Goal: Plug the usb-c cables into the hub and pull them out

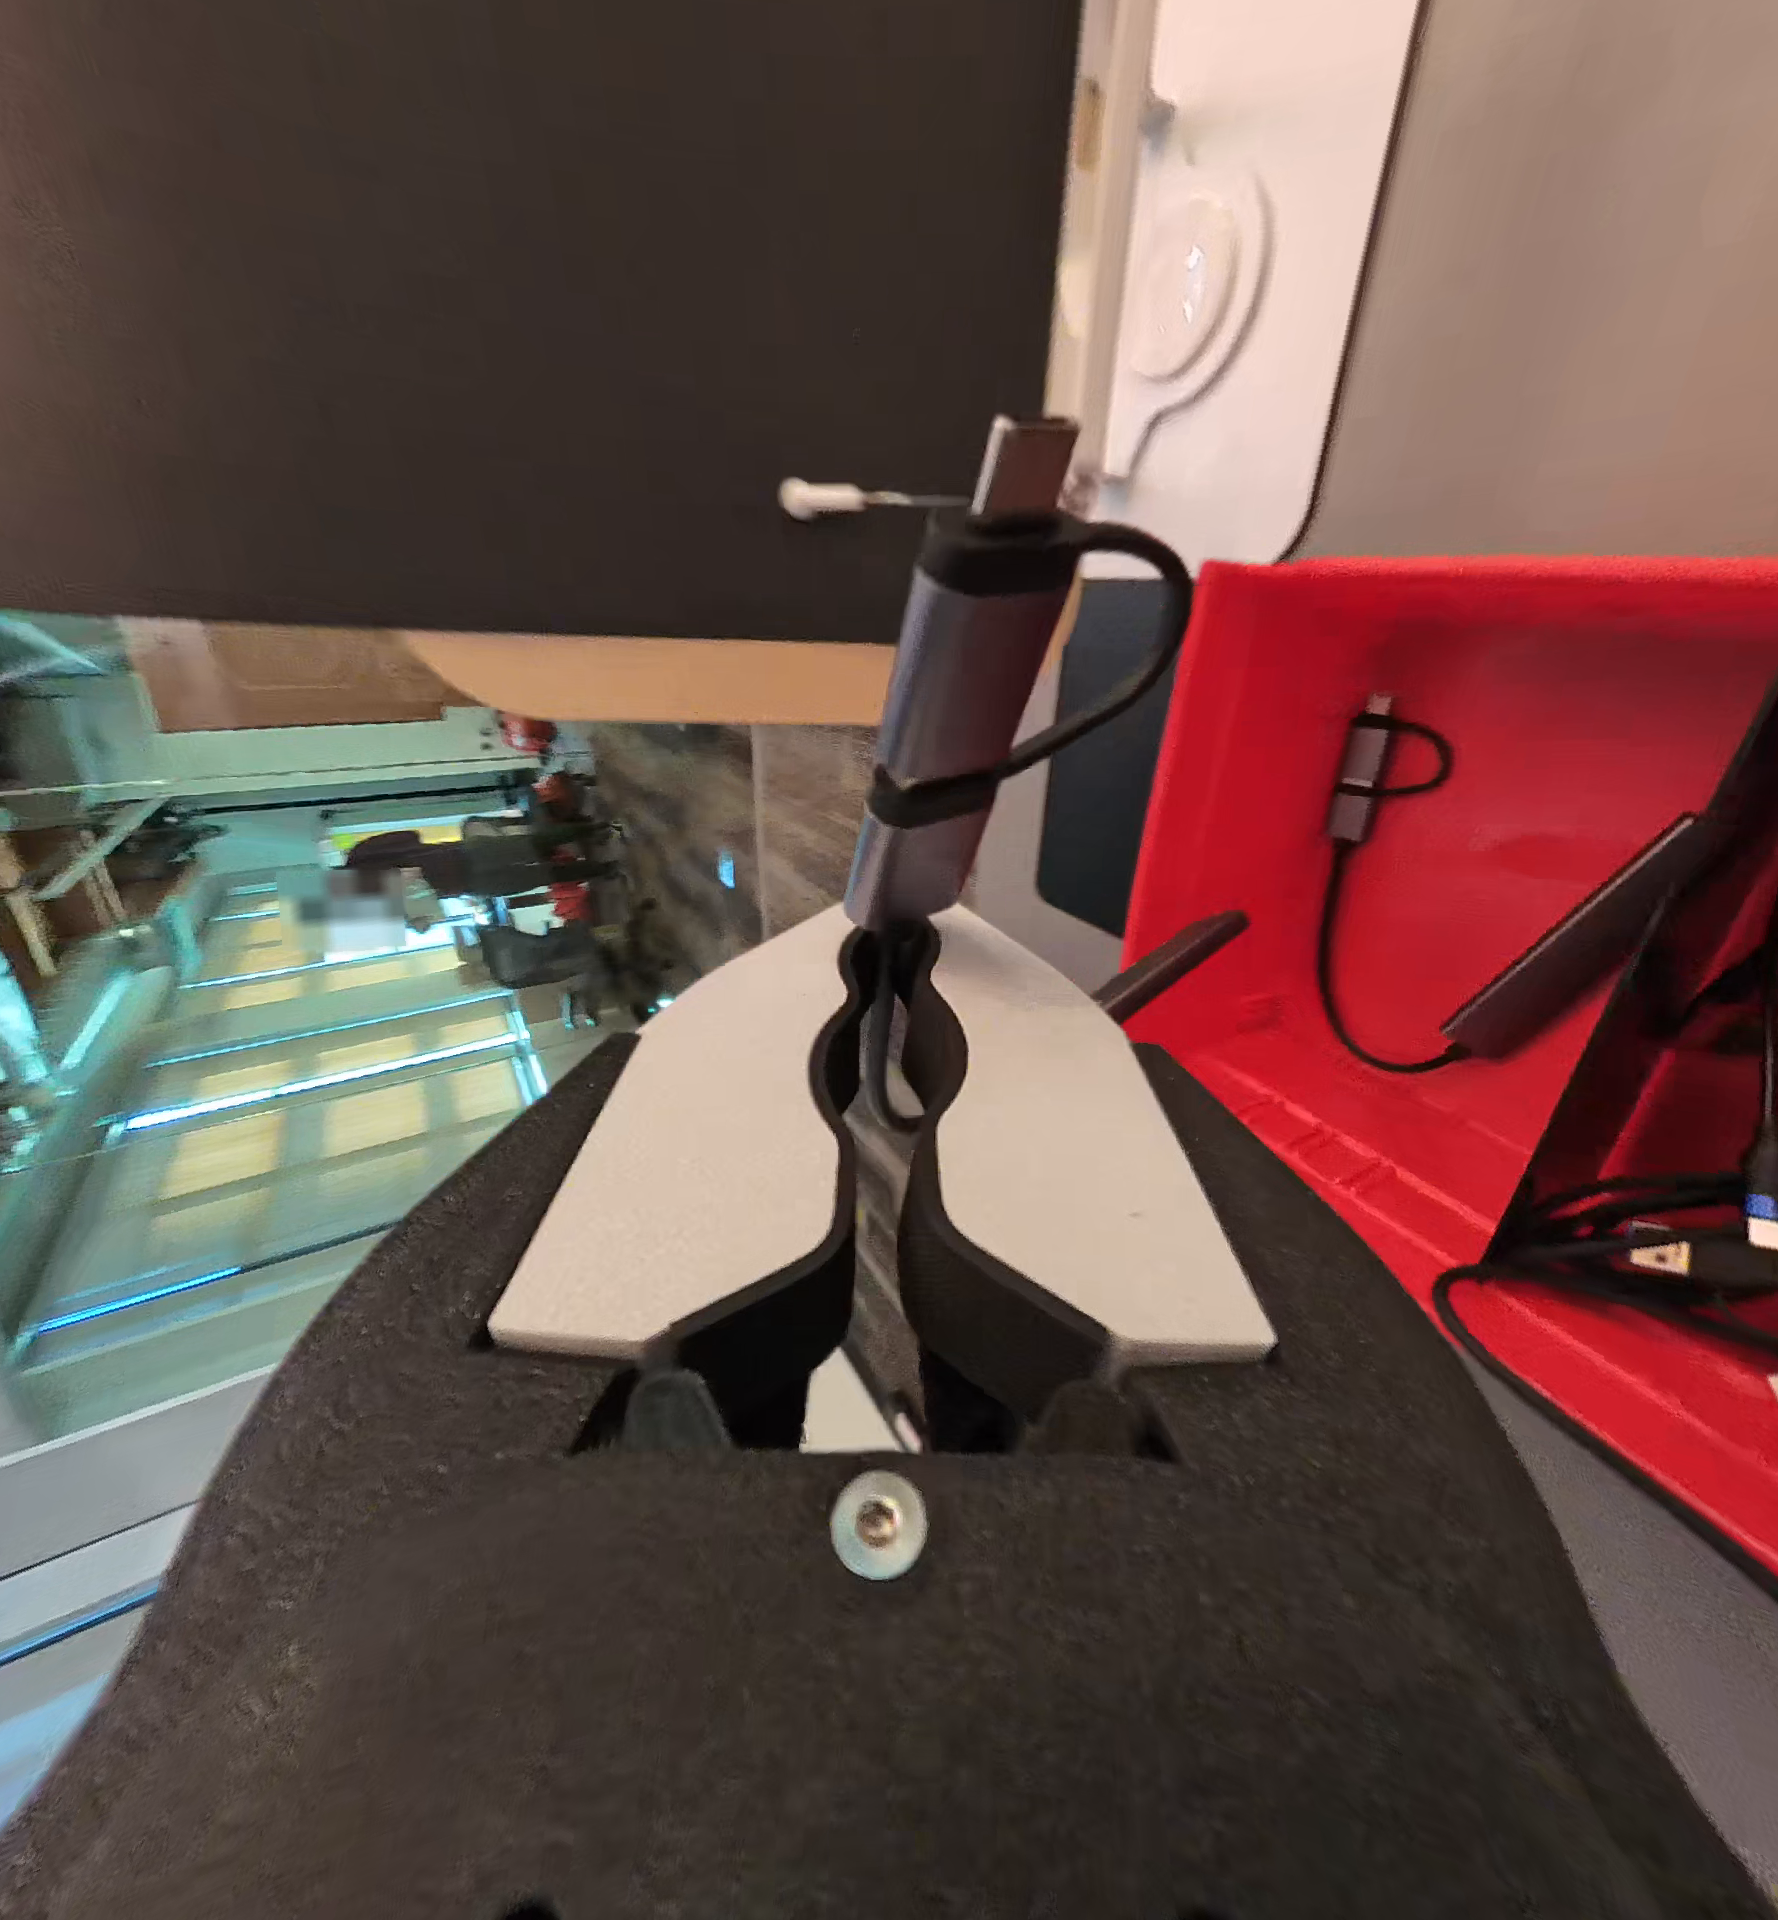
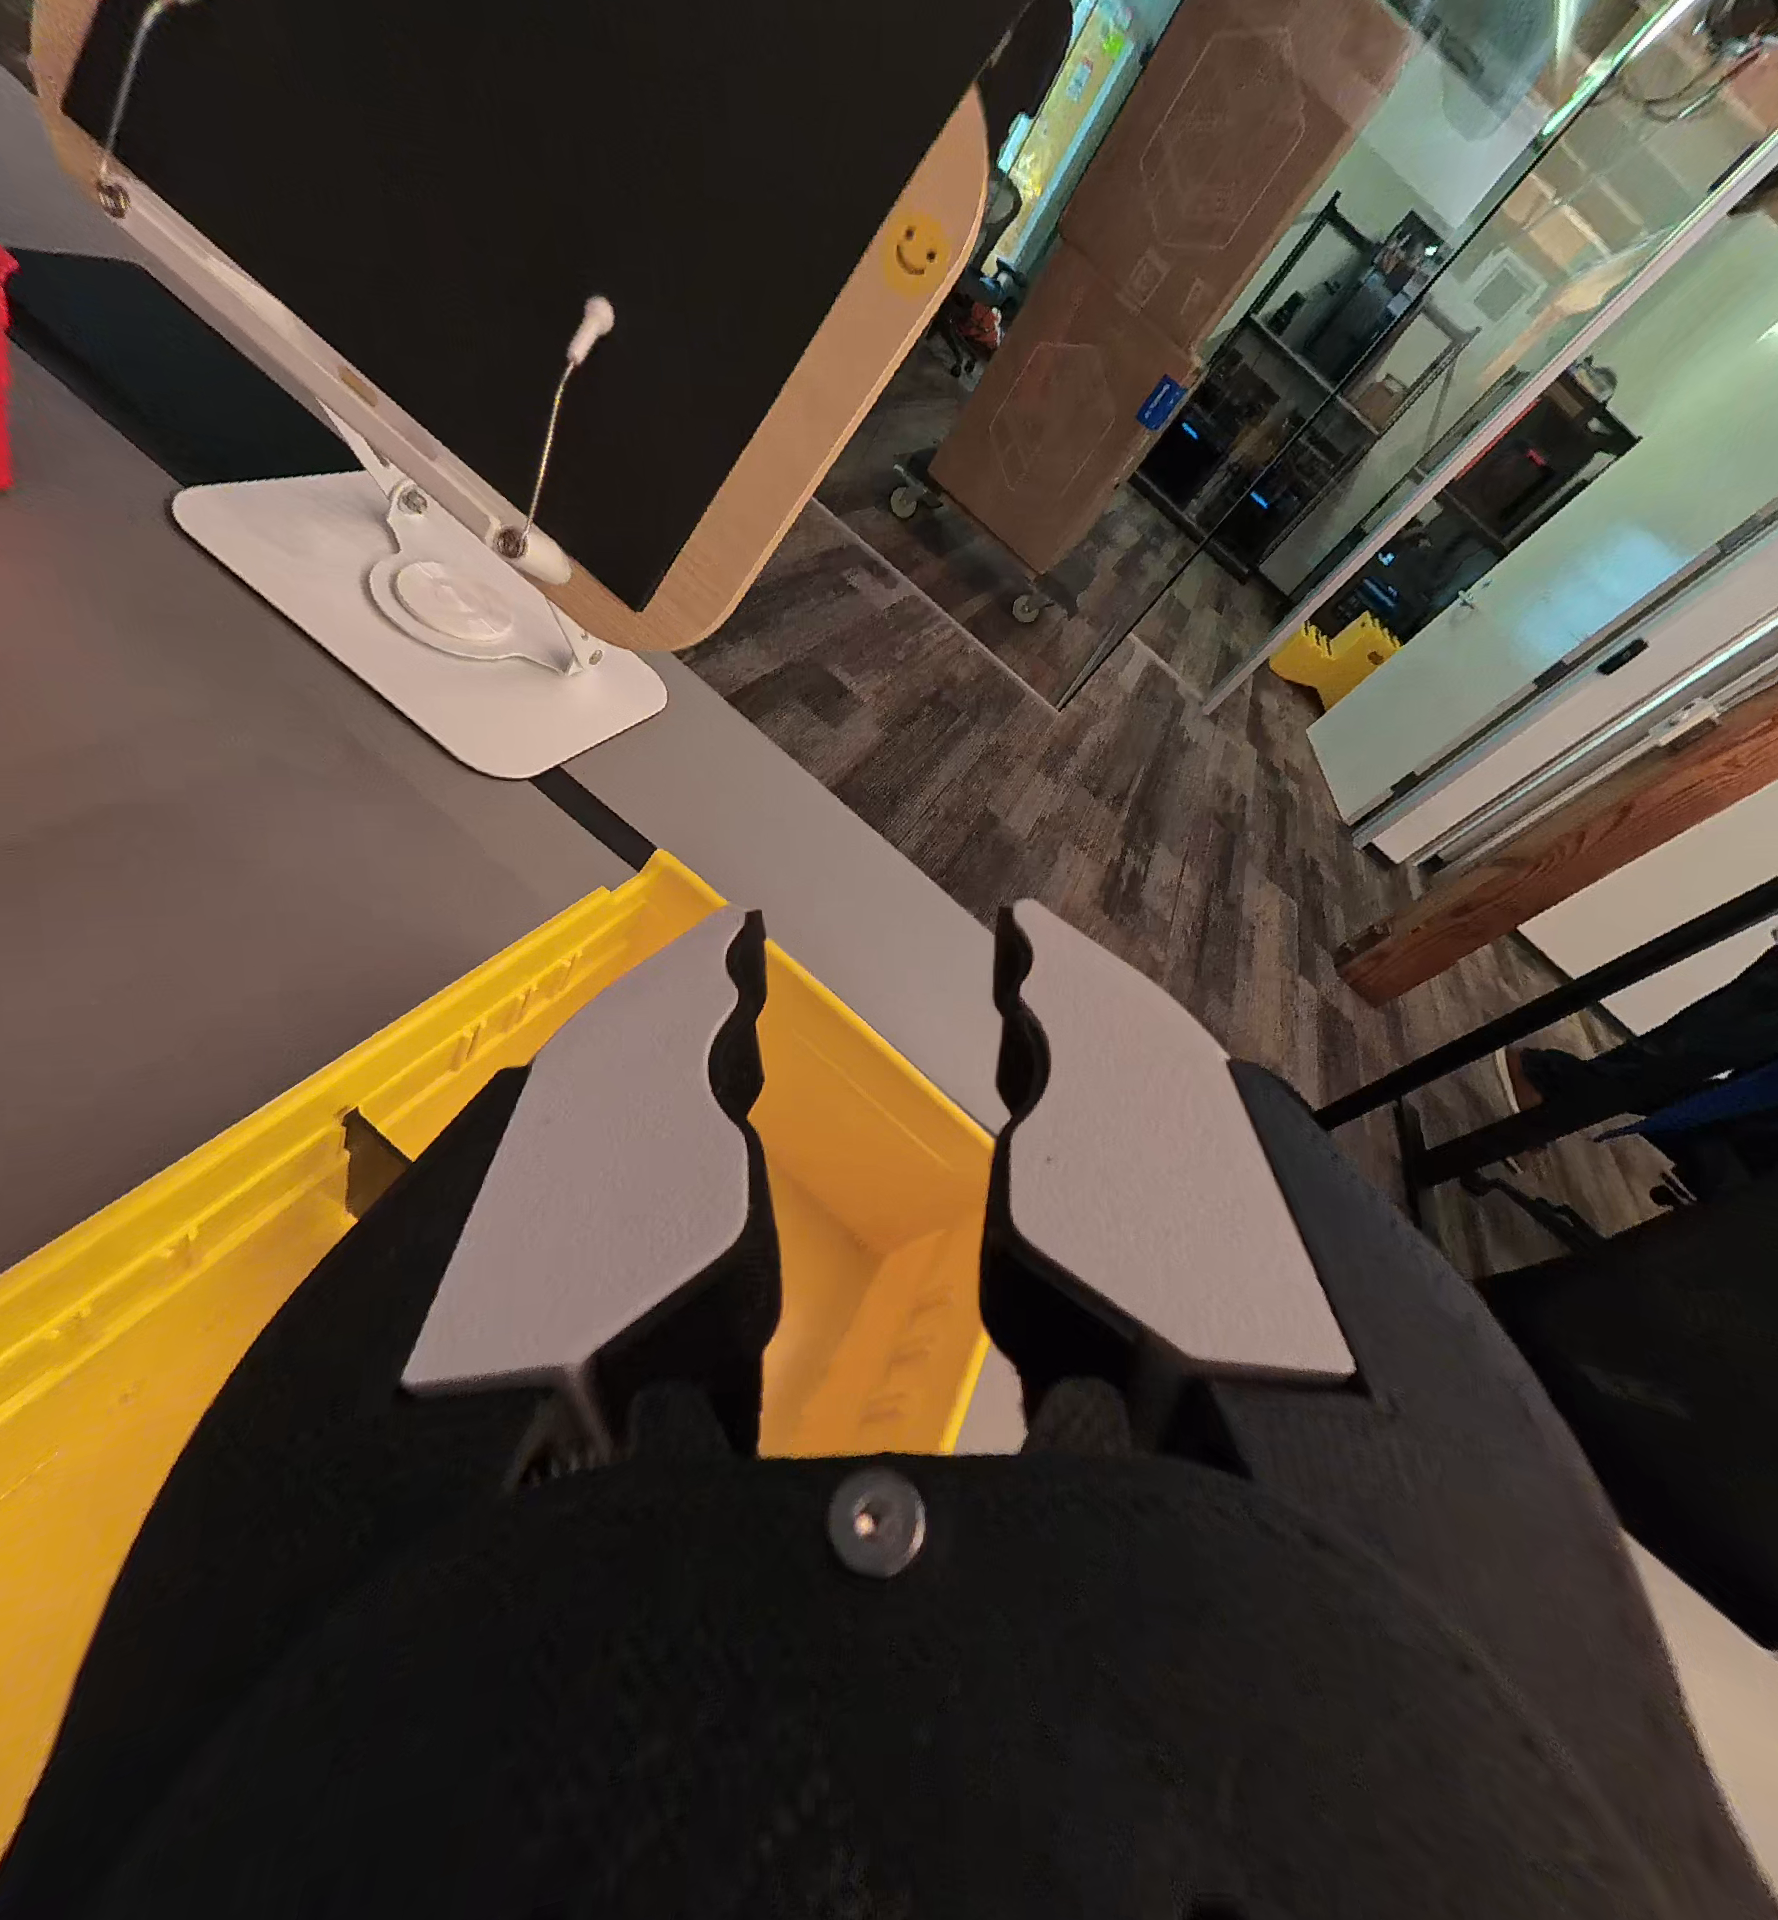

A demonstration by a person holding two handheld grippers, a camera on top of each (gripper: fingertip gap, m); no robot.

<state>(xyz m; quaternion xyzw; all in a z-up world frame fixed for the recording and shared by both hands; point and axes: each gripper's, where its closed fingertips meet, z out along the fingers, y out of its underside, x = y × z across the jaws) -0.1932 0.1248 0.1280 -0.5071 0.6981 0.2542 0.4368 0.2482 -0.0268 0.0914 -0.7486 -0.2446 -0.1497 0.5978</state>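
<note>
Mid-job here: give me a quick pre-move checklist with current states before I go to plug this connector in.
1. Left gripper shut on the grey connector: ok.
2. Connector tip clear of the fingers: ok.
3. Connector straight in the grip: not ok, it leans right.
4. Right gripper open and empty: ok.
5. Hub held by either gripper: not ok, it lies in the red bin.
6. Which hub port is free: cannot tell.

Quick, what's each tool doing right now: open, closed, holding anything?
Left tool: closed on the cable just below the grey plug.
Right tool: open, holding nothing, above the yellow bin.
</note>
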